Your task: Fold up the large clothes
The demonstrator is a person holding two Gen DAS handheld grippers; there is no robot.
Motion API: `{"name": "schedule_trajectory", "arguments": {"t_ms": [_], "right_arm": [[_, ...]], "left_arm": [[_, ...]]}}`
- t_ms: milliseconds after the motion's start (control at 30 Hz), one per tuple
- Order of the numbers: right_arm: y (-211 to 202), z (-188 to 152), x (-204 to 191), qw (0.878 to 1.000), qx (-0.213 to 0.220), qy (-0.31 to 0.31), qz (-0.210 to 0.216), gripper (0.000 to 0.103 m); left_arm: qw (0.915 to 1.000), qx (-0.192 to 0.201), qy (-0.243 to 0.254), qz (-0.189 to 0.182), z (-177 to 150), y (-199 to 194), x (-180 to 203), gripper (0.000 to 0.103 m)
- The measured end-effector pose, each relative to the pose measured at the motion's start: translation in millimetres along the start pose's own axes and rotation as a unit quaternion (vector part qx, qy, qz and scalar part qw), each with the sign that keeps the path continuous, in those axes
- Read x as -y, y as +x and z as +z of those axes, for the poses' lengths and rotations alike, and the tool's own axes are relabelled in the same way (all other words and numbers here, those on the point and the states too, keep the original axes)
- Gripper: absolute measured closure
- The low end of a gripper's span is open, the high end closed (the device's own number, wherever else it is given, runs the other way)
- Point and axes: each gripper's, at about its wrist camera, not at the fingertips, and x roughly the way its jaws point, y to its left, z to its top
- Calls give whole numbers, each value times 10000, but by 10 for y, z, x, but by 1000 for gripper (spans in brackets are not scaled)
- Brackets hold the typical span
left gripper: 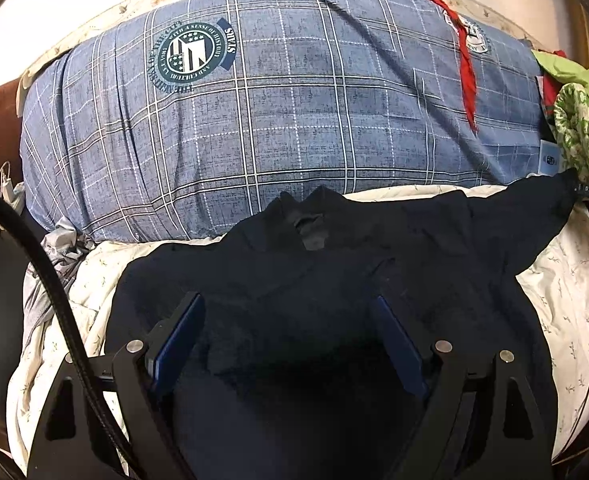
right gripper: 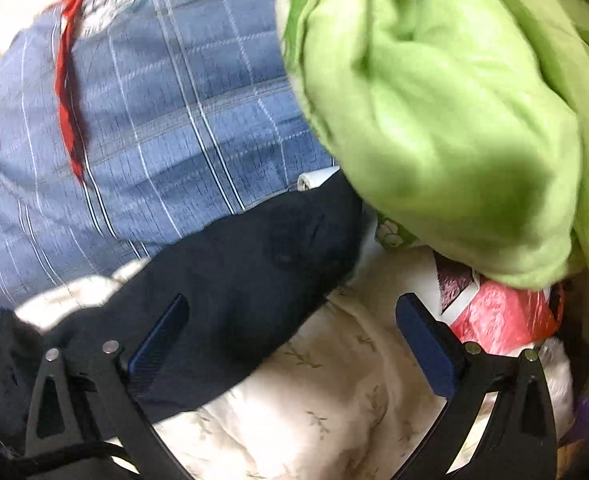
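The left gripper hung spread and empty over the dark garment on the white quilt. The right gripper, also spread, straddled a sleeve edge; it likely needed to pinch there squarely, avoiding the quilt.

Shirt is spread on the bed sheet; folded quilt is set behind it; bundled blanket and plastic bag are placed to its right.
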Motion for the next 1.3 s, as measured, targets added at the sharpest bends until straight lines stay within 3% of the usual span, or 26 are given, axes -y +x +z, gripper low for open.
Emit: {"name": "schedule_trajectory", "arguments": {"t_ms": [200, 300, 433, 567, 667, 833, 1000, 1033, 1100, 1233, 1267, 1300], "right_arm": [[46, -120, 164, 9985, 211, 84, 503, 0], [-52, -107, 251, 9972, 634, 146, 379, 0], [-5, -74, 121, 9962, 824, -272, -44, 0], [231, -7, 96, 9983, 461, -292, -190, 0], [429, 84, 202, 9992, 151, 339, 125, 0], [496, 172, 168, 9978, 178, 561, 319, 0], [597, 285, 86, 9989, 41, 448, 116, 1], [608, 303, 76, 9990, 45, 442, 93, 4], [607, 316, 73, 9989, 100, 462, 20, 33], [588, 321, 75, 9988, 136, 465, 65, 43], [580, 327, 81, 9988, 135, 476, 68, 65], [587, 333, 87, 9988, 100, 479, 68, 70]], "left_arm": [[10000, 16, 49, -78, -34, -6, 23, 17], [9999, 1, 52, -142, -43, 17, 45, 17], [9998, -77, 108, -159, -56, 68, 81, 17], [9998, -90, 110, -123, -61, 58, 82, 17], [9998, -82, 107, -115, -64, 28, 71, 17], [9999, -74, 62, -88, -58, 19, 39, 17], [9999, -124, 48, -103, -91, 40, 25, 17], [9999, -130, 37, -103, -95, 43, 19, 17], [9998, -138, 15, -113, -101, 45, -5, 17], [9999, -141, -22, -96, -102, 49, -51, 17], [9999, -123, -37, -83, -103, 43, -65, 17], [9999, -115, -42, -74, -106, 38, -70, 17]]}}
